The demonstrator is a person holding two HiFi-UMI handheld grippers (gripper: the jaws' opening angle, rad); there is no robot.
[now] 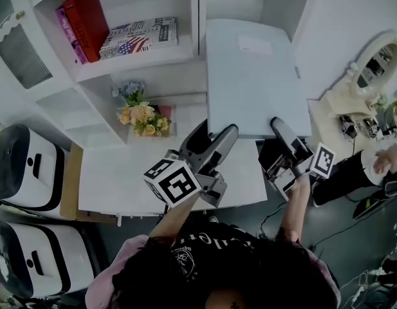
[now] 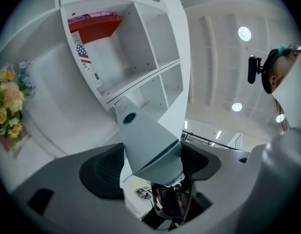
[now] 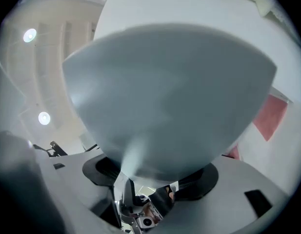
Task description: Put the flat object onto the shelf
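Flat object: pale grey flat object [image 1: 253,76], at 12 to 1 o'clock in the head view, held up by its near edge, just right of the shelf front and not inside any compartment
Left tool: left tool [image 1: 225,136] clamped on the near edge towards the left corner; the left gripper view shows that corner pinched between both pads
Right tool: right tool [image 1: 280,126] clamped on the same near edge towards the right corner; in the right gripper view the grey underside fills most of the frame above the closed jaws
Shelf: white shelf [image 1: 141,62] with open compartments, at 10 to 11 o'clock
Upper compartment: red book [image 1: 89,17] leaning at the left, flag-printed book [image 1: 139,36] lying flat at its 3 o'clock
Lower compartment: flowers [image 1: 141,116], yellow and pale blue, near the flat object's left edge
Counter: white counter [image 1: 118,172] at 7 o'clock of the flat object, beneath the left tool
Mirror: oval white-framed mirror [image 1: 378,60] at 3 o'clock
Floor side: two rounded white machines [image 1: 24,163] at 9 o'clock, well apart from the flat object
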